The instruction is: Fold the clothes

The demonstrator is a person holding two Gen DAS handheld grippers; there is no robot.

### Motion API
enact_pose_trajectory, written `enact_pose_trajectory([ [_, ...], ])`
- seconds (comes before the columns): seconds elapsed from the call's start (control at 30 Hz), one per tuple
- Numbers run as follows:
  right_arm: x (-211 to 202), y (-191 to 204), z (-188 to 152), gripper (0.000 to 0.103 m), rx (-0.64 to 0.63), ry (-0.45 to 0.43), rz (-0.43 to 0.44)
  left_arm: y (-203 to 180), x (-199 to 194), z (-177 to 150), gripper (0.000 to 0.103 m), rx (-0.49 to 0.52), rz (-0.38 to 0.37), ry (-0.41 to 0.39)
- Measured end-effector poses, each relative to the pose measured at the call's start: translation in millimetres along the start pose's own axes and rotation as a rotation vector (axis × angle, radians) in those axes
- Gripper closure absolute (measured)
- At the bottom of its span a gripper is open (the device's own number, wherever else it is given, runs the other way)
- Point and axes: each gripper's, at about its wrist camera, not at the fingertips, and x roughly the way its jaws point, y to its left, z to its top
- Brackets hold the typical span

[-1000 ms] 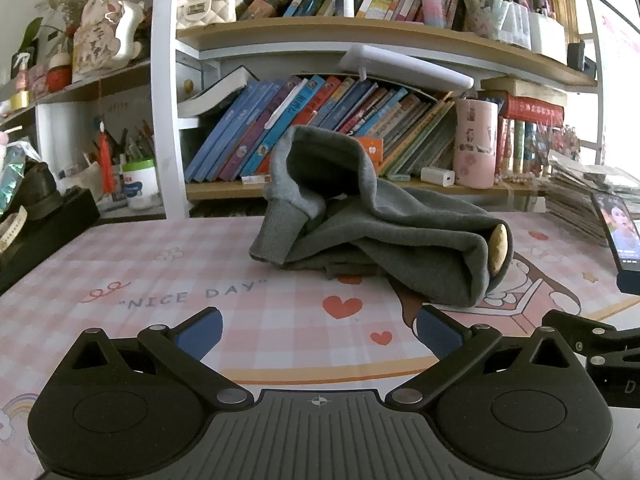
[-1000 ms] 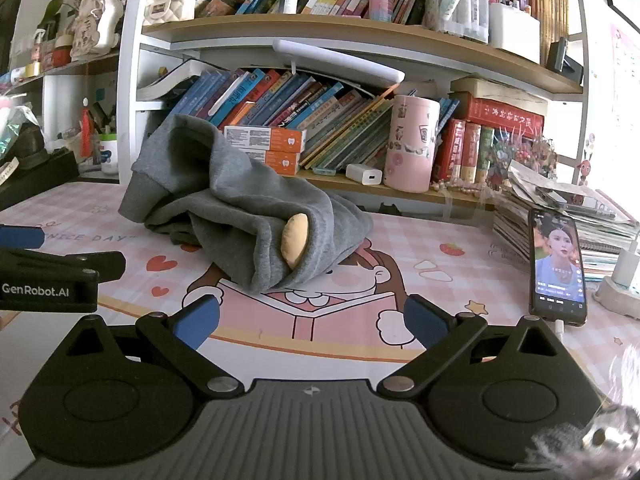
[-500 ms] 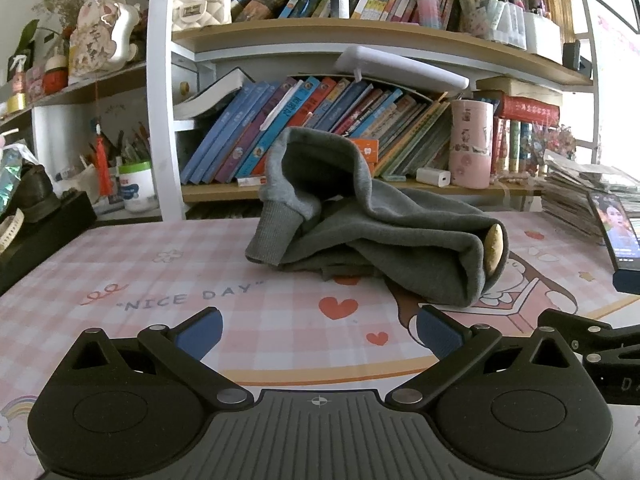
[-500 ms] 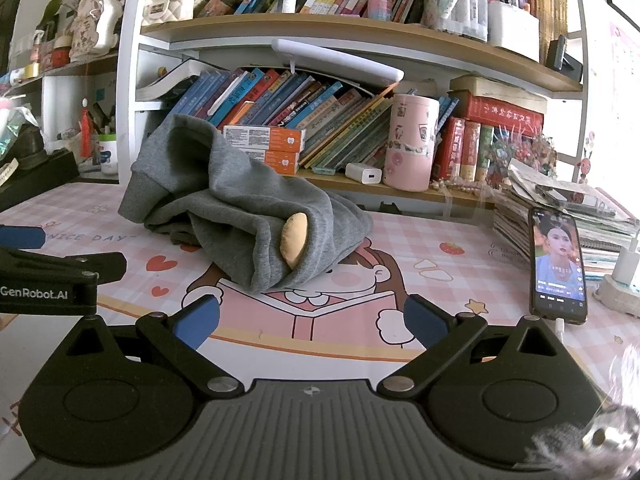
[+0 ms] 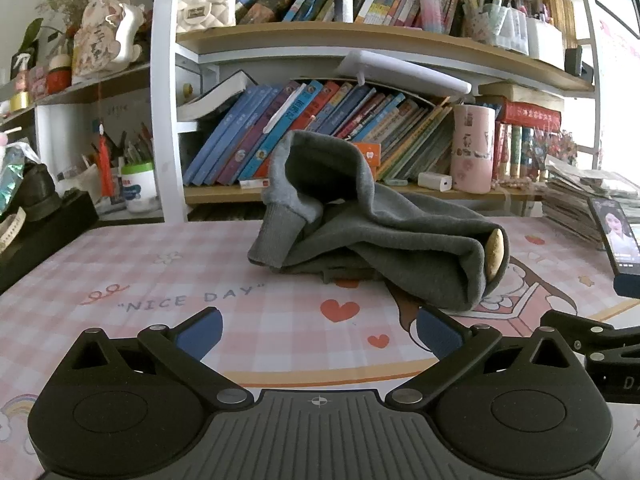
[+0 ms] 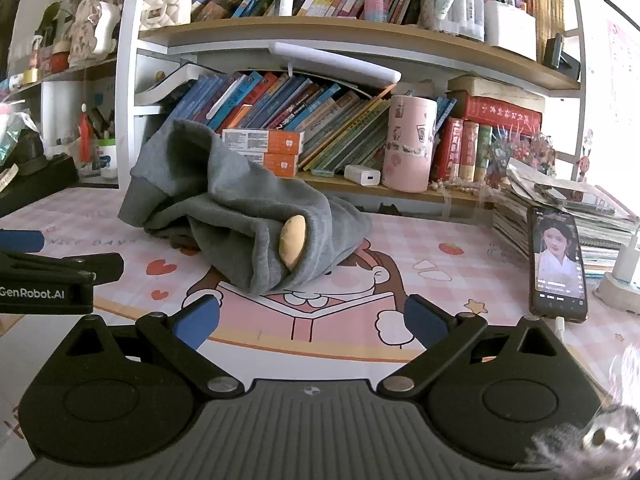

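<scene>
A crumpled grey sweatshirt (image 5: 384, 236) lies in a heap on the pink checked desk mat (image 5: 160, 280), one ribbed cuff hanging at its left and a tan patch showing at its right end. It also shows in the right wrist view (image 6: 248, 224). My left gripper (image 5: 318, 332) is open and empty, a short way in front of the heap. My right gripper (image 6: 312, 318) is open and empty, just in front of the heap's near end. The left gripper's side shows at the left of the right wrist view (image 6: 60, 276).
A bookshelf (image 5: 360, 44) full of books stands right behind the mat. A pink cup (image 6: 408, 144) and a white charger (image 6: 362, 175) sit on its lower shelf. A lit phone (image 6: 558, 260) leans on a stack of magazines (image 6: 568, 216) at the right. A black box (image 5: 44, 236) sits left.
The left gripper has shifted slightly, so the sweatshirt sits a little lower and closer in its view. The right gripper has hardly moved. The sweatshirt has not moved.
</scene>
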Motion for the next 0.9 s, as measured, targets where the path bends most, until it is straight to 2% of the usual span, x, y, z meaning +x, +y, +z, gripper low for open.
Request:
enact_pose_trajectory([
  [0.2, -3, -1, 0, 0.0, 0.008, -0.017, 0.001, 0, -3, 0, 0.0, 0.003, -0.037, -0.021],
  [0.3, -4, -1, 0, 0.0, 0.006, -0.018, 0.003, -1, -6, 0, 0.0, 0.009, -0.027, -0.036],
  [0.53, 0, 1, 0, 0.0, -0.006, 0.0, 0.019, 3, 1, -1, 0.0, -0.039, -0.08, 0.03],
  [0.67, 0, 0, 0, 0.0, 0.0, 0.004, 0.028, 4, 2, -1, 0.0, -0.045, -0.092, 0.028],
  [0.8, -2, -7, 3, 0.0, 0.071, -0.041, 0.047, 3, 3, 0, 0.0, -0.044, -0.124, 0.025],
  [0.9, 6, -9, 13, 0.0, 0.062, -0.018, 0.072, 0, 6, 7, 0.0, -0.027, -0.122, 0.022],
])
